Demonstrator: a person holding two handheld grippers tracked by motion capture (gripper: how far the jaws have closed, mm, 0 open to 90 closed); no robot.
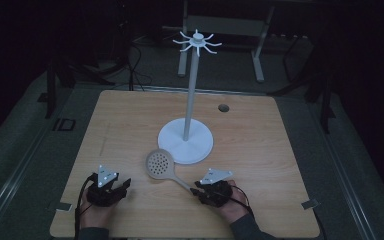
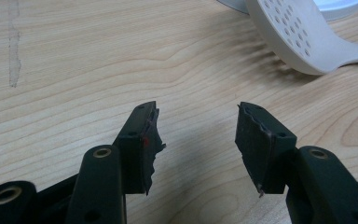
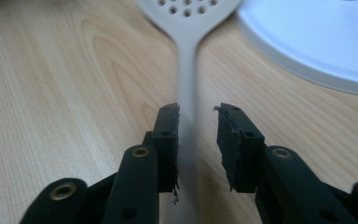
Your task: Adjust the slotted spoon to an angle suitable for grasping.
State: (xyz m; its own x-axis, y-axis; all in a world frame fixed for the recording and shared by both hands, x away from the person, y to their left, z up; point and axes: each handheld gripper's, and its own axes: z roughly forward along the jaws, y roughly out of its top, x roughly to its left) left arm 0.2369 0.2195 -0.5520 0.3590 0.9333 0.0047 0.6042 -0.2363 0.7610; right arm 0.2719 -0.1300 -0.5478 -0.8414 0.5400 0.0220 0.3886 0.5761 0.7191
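Slotted spoon and hook stand on a wooden worktop (image 1: 130, 120), two hand-held tools.

Left to right: "ID" marking (image 1: 63, 124) on the floor left of the worktop; no other writing legible. Left tool (image 2: 196, 122) rests on the worktop near its front edge, jaws apart, nothing between them. White slotted spoon (image 1: 160, 163) lies flat, bowl just beside the white hook stand (image 1: 185, 140) base. Right tool (image 3: 196, 122): jaws apart astride the spoon handle, left pad touching or nearly, right pad clear.
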